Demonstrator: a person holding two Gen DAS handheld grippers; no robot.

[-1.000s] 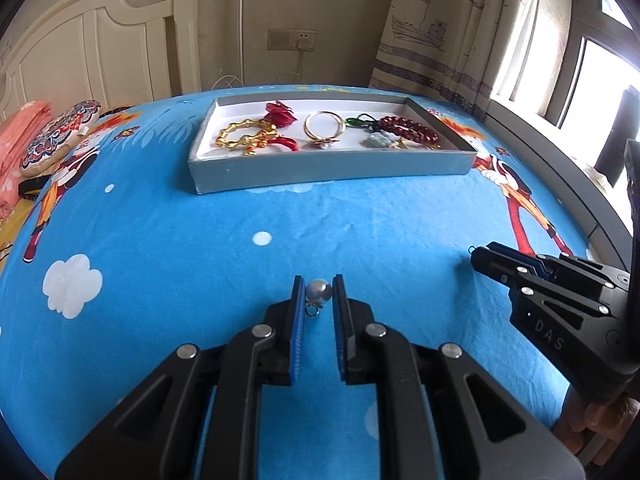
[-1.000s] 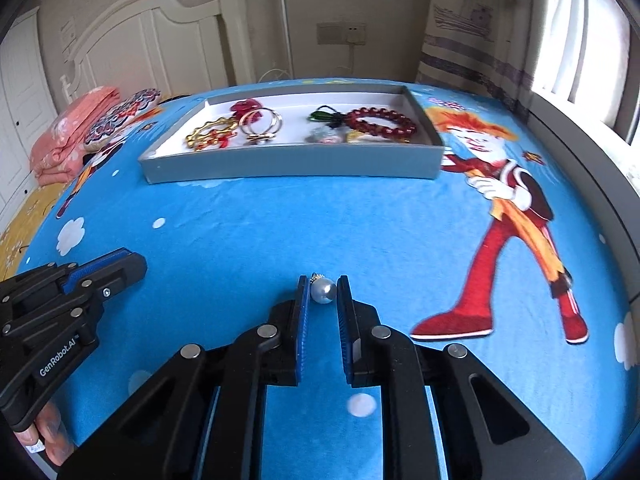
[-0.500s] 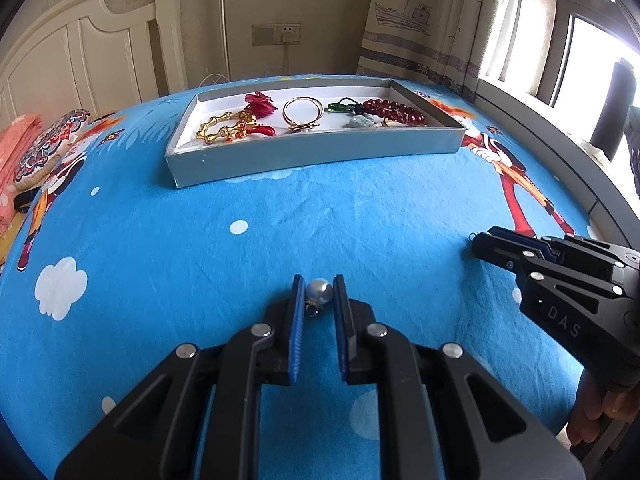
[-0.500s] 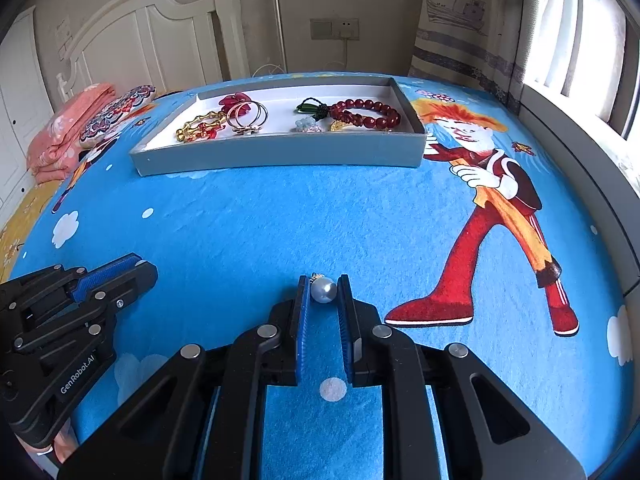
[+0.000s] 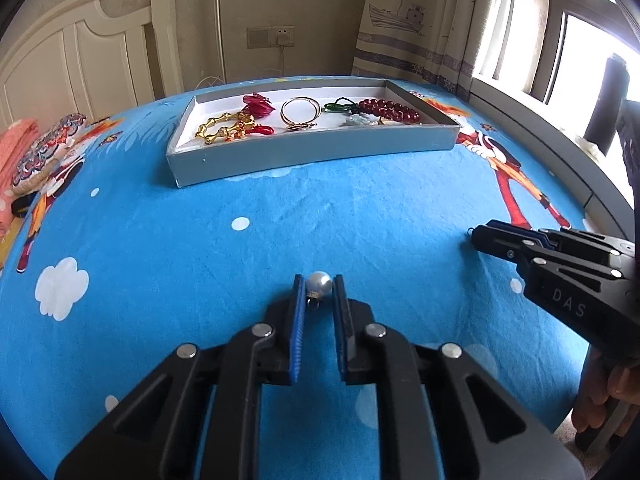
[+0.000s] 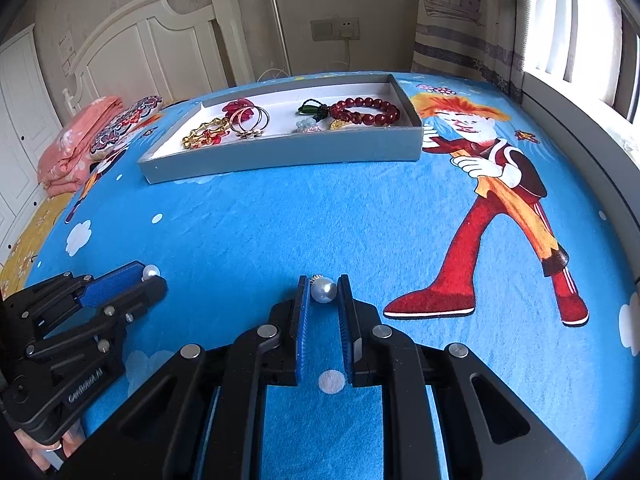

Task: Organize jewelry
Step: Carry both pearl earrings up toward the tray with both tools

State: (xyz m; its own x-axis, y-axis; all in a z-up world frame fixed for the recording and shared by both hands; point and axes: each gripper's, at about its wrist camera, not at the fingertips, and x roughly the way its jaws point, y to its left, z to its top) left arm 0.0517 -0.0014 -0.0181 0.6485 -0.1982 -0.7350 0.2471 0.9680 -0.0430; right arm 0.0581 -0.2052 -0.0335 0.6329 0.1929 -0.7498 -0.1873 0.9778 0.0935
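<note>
My left gripper (image 5: 318,285) is shut on a pearl earring (image 5: 319,284), held above the blue bedsheet. My right gripper (image 6: 323,289) is shut on a second pearl earring (image 6: 324,290). The grey jewelry tray (image 5: 312,152) lies ahead on the bed; it holds a gold chain bracelet (image 5: 224,128), a red flower piece (image 5: 259,105), gold hoops (image 5: 301,110) and a red bead bracelet (image 5: 386,109). The tray also shows in the right wrist view (image 6: 280,152). In the right wrist view the left gripper (image 6: 150,274) sits low left with its pearl at the tips. In the left wrist view the right gripper (image 5: 478,234) sits at the right.
The blue cartoon bedsheet (image 6: 360,220) covers the bed. Folded pink cloth and a patterned cushion (image 6: 116,124) lie at the far left. A white headboard (image 5: 80,64) stands behind. A curtain and a window sill (image 5: 560,132) run along the right.
Both grippers have risen slightly and tilted, each keeping its pearl earring. The tray now sits closer and more centred in both views.
</note>
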